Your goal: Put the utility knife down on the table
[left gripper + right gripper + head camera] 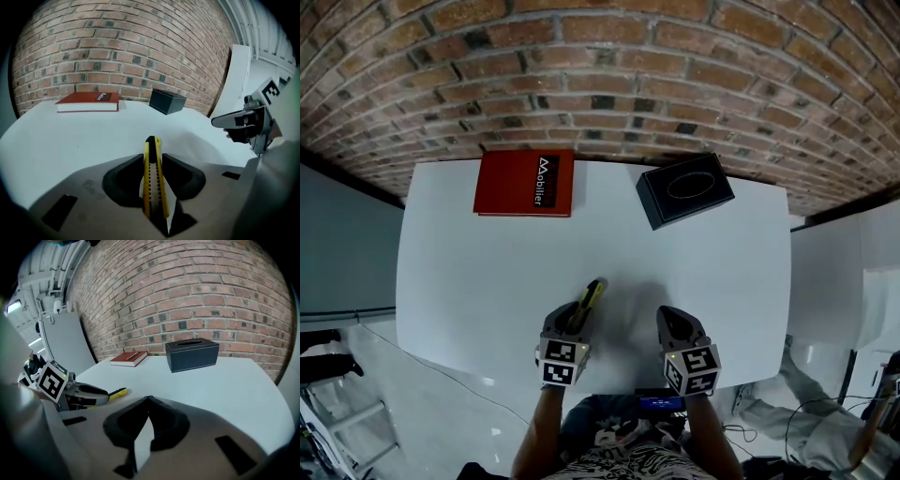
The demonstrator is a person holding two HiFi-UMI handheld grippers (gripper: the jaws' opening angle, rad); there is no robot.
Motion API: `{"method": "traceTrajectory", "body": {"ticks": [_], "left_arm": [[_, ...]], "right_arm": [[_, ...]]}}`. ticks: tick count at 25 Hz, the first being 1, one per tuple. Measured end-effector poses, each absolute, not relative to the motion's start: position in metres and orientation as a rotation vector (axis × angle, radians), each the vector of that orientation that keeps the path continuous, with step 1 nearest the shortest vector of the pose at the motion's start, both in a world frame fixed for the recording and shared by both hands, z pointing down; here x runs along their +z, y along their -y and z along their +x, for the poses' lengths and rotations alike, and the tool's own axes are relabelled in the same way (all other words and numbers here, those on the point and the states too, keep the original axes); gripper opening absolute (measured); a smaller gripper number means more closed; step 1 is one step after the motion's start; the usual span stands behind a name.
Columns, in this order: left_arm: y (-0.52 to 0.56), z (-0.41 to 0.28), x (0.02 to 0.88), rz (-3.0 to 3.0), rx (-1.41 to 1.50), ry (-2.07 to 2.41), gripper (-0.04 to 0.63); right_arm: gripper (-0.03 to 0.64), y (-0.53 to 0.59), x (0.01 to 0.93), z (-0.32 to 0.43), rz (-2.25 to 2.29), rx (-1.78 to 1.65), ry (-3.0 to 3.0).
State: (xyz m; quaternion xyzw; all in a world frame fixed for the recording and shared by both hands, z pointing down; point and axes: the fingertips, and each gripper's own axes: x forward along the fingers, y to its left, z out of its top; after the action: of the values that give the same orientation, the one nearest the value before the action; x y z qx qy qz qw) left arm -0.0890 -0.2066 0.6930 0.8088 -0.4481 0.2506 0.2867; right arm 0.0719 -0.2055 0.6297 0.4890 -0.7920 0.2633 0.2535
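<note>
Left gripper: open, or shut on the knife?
Shut on the utility knife: the left gripper fingers clamp its yellow handle from both sides.

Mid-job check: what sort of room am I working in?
Probably an office or studio corner: a plain white table stands against an exposed brick wall, with a red hardcover book and a black rectangular tissue box at its far edge.

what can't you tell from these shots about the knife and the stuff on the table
1. Rear end of the utility knife: left gripper view, buried between the jaws of the left gripper.
2. Whether its blade is out: tip too small in the head view.
3. Whether it touches the table: no view shows its underside.
4. Tissue box contents: opening too dark.
</note>
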Motion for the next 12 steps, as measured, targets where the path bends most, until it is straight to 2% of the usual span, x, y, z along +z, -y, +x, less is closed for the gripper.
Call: {"method": "traceTrajectory", "body": {"ticks": [5,12], "left_arm": [[0.2039,-0.0878,0.7045,2.156,0.758,1.185,0.126],[0.2058,-0.0882,0.7039,2.137,0.724,1.176,0.123]], "right_arm": [[0.000,0.2085,0.6305,0.0727,1.328,0.715,2.150],[0.000,0.2108,0.6267,0.0706,1.333,0.709,2.158]]}}
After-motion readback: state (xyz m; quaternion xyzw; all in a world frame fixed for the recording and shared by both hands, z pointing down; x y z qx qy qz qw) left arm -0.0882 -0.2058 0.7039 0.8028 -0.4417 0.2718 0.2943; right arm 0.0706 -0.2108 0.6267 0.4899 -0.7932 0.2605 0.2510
